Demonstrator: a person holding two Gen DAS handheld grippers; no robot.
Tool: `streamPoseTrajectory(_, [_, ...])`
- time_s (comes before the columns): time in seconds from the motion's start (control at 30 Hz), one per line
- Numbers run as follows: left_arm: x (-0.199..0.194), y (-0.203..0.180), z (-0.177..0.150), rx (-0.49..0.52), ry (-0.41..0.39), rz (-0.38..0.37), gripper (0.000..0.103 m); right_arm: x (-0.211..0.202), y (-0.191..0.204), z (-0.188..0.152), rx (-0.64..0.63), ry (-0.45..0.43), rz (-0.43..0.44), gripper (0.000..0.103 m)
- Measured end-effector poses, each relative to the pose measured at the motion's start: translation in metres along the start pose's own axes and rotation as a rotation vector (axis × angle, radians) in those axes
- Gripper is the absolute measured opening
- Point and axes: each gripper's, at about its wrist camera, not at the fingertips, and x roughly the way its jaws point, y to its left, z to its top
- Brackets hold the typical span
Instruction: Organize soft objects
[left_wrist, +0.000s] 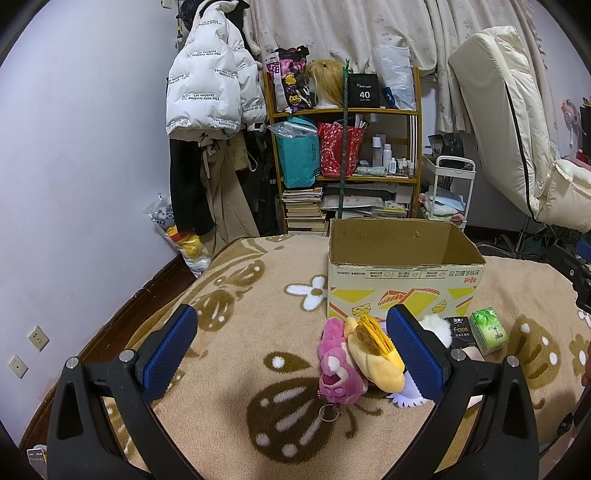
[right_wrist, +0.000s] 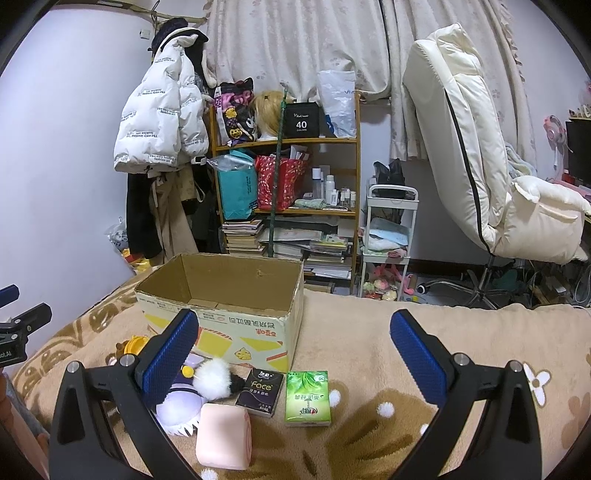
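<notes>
An open cardboard box (left_wrist: 404, 275) stands on the brown blanket, also in the right wrist view (right_wrist: 221, 321); it looks empty. In front of it lie a pink plush bear (left_wrist: 338, 373), a yellow plush (left_wrist: 375, 349), a purple-and-white plush (right_wrist: 184, 398) with a white pom, a pink soft block (right_wrist: 223, 435), a black tissue pack (right_wrist: 260, 391) and a green tissue pack (right_wrist: 307, 398). My left gripper (left_wrist: 293, 347) is open, with the pink bear and yellow plush between its fingers. My right gripper (right_wrist: 293, 347) is open and empty above the tissue packs.
A wooden shelf (right_wrist: 288, 192) full of bags and books, hung coats (left_wrist: 210, 122), a white trolley (right_wrist: 388, 236) and a cream chair (right_wrist: 480, 166) stand beyond the bed. A wall runs along the left of the bed (left_wrist: 74, 184).
</notes>
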Motion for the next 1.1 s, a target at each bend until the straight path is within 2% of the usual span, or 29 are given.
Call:
streamPoseTrajectory(0.43, [0.0,0.0,0.0,-0.001,0.001,0.0,0.101,0.0,0.0,0.002,0.004,0.005,-0.002,0.103])
streamPoseTrajectory(0.53, [0.0,0.0,0.0,0.0,0.001,0.0,0.101,0.007,0.002,-0.01,0.011,0.006,-0.006,0.103])
streamPoseTrajectory(0.77, [0.0,-0.001,0.0,0.0,0.002,0.001,0.101,0.007,0.002,-0.009,0.01,0.007,-0.008,0.103])
streamPoseTrajectory(1.1, [0.018,-0.003,-0.005,0.006,0.061,0.019,0.101,0.013,0.003,-0.016,0.009,0.035,0.004,0.103])
